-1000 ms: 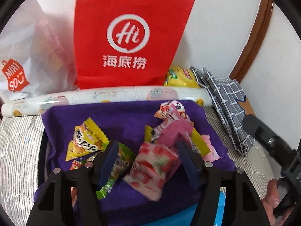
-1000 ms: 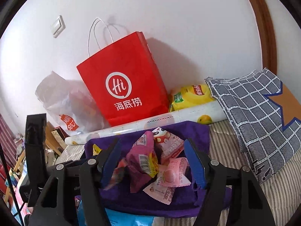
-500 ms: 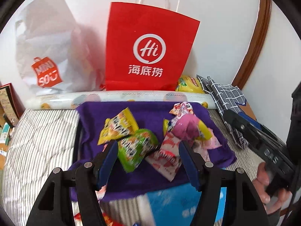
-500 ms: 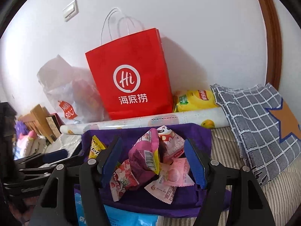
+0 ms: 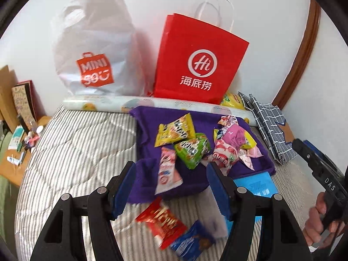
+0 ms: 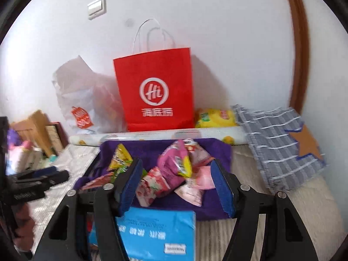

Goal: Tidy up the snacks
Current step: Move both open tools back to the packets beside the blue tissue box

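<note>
Striped bed (image 5: 71, 152): two bags, one purple cloth (image 5: 150, 119).

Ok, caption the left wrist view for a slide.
Open left gripper above snack packets scattered on a purple cloth.

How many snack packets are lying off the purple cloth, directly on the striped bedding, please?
2: a red packet just below the cloth's near edge, and a blue packet beside it, nearer the camera. Others may be hidden behind the gripper.
</note>
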The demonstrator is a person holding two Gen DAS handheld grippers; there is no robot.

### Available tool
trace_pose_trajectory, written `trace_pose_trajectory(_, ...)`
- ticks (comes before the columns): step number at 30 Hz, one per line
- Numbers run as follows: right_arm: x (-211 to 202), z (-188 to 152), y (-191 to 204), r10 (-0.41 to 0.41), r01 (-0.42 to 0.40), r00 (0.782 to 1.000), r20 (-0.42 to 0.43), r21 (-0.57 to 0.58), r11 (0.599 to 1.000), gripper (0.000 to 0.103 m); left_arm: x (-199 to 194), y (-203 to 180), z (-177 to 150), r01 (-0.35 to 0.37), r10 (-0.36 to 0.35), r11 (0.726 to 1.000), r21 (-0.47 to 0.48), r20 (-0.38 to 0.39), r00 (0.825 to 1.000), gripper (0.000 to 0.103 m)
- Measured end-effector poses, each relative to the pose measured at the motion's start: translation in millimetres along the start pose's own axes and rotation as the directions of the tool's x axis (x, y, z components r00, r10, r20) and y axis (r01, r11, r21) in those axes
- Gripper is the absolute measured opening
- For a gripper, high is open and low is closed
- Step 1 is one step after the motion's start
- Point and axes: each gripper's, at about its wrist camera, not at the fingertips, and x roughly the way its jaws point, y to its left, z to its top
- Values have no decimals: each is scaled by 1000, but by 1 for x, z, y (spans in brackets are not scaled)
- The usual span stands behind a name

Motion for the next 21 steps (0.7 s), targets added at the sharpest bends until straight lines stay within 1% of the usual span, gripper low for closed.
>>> trace_pose_trajectory(2,-5,-3,3,24,-24,999,-49,-1,1000,68,-6,7,-4,0,0,1000,-4,-2,1000,65)
trace_pose_trajectory(4,-8,-7,4,35,-34,995,-93,14,999,75,-14,15,-9,-27,27,1000,2,4,1000,65)
trace_pose_trajectory(5,-11,-9,4,33,-31,994,-103,22,999,76,-17,18,-11,-34,34,999,4,8,999,65)
trace_pose_trajectory(6,-15,-12,5,30,-27,994,-108,24,999,76,-19,21,-13,-42,42,999,4,8,999,65)
trace_pose_trajectory(7,-19,-15,7,24,-22,993,-113,19,1000,78,-21,25,-15,-50,50,999,-2,4,999,69)
trace_pose_trajectory(9,-26,-20,10,28,-27,994,-107,12,1000,78,-23,34,-19,-53,53,998,-24,-11,999,70)
trace_pose_trajectory(13,-39,-33,20,103,-100,990,-100,35,994,78,-25,48,-28,-55,53,997,-53,-44,998,71)
trace_pose_trajectory(17,-47,-48,40,126,-125,987,-103,20,992,78,-29,54,-37,-72,70,997,-40,-60,996,72)
trace_pose_trajectory(19,-46,-58,55,151,-152,981,-123,4,988,73,-31,58,-40,-76,74,996,-34,-64,995,72)
trace_pose_trajectory(21,-42,-68,69,170,-172,975,-146,-3,985,63,-33,63,-42,-77,75,997,-30,-61,995,72)
